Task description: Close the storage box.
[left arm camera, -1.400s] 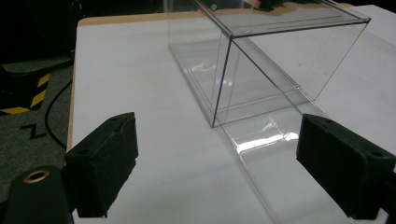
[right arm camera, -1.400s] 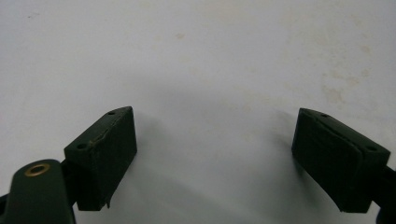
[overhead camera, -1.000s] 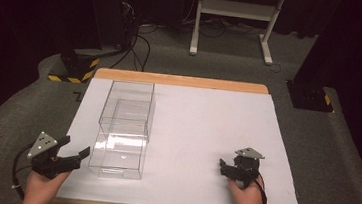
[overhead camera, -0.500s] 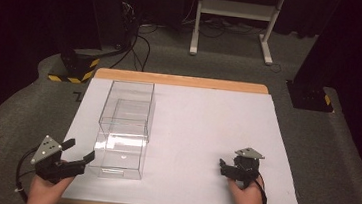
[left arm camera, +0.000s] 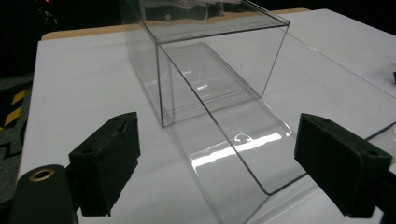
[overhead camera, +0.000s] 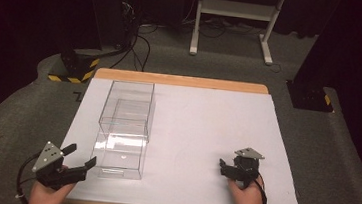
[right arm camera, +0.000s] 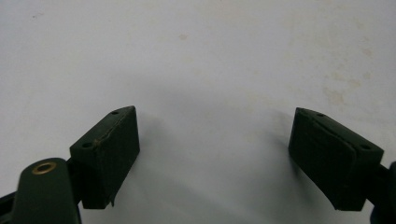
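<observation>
box: clear glossy plastic, smooth, glints in centre | table: matt white sheet, faint stains, pale wood rim at top edge | left gripper pads: black matt foam, coarse | floor: grey carpet, rough

The white tabletop was bright, and the room behind was dark. Light glared on the clear box. The near pads looked blurry.
</observation>
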`<state>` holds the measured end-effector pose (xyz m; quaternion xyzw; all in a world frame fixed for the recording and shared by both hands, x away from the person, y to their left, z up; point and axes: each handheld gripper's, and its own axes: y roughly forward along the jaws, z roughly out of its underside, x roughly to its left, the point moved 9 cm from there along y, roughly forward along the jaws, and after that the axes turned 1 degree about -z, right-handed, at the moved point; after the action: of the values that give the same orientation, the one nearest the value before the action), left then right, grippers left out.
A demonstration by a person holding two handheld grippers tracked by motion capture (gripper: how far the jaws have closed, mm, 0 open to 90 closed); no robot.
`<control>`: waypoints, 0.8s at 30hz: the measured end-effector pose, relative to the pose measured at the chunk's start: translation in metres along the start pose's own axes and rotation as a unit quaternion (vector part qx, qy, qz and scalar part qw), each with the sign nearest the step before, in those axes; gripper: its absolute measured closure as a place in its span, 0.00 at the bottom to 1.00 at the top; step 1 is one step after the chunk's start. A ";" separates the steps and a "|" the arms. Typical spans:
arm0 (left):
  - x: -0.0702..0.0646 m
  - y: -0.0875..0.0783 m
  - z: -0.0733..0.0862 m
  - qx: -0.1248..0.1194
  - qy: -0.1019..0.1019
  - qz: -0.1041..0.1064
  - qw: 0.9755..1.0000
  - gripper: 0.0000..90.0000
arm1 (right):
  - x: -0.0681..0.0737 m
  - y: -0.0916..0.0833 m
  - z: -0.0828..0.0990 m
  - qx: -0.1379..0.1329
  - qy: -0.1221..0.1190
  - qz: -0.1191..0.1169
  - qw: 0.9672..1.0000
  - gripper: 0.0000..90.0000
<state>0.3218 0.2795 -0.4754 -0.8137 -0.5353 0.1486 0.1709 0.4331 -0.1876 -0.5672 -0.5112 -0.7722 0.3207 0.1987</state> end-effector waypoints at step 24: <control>-0.009 0.002 0.024 0.024 0.012 0.009 1.000 0.16 | 0.000 0.000 0.000 -0.002 -0.003 0.003 1.000 0.18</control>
<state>0.3099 0.2734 -0.4971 -0.8158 -0.5223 0.1530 0.1956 0.4330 -0.1874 -0.5669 -0.5124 -0.7721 0.3217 0.1945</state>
